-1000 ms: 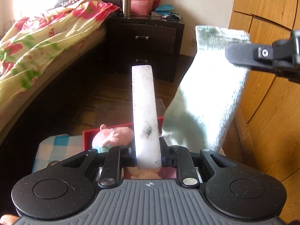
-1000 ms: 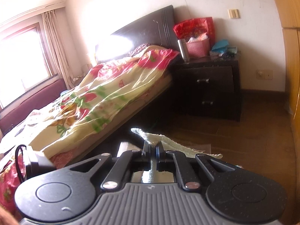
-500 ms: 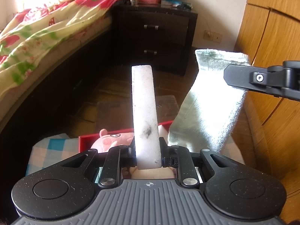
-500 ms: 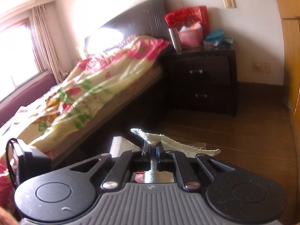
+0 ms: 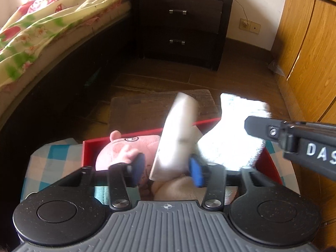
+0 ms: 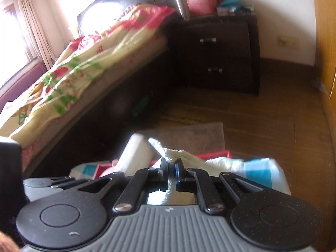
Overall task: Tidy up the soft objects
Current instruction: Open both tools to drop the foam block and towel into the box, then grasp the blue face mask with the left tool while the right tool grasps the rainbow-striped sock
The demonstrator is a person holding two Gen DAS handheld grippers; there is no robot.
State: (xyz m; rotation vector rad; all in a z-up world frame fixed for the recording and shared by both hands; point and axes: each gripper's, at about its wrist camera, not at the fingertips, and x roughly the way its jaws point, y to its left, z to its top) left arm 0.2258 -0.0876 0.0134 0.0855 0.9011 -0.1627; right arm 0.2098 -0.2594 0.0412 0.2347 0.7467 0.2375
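MOVED: white foam block (image 5: 178, 134) now tilting free as left gripper (image 5: 168, 168) jaws open | right gripper (image 6: 171, 168) pinches towel (image 5: 235, 138) | DONE: pink plush (image 5: 126, 147) in red box (image 5: 271, 163) | LEFT: block, towel.

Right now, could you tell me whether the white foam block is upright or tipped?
Tipped. The white foam block leans right between the opening jaws of the left gripper, clear of both blue pads, over the red box.
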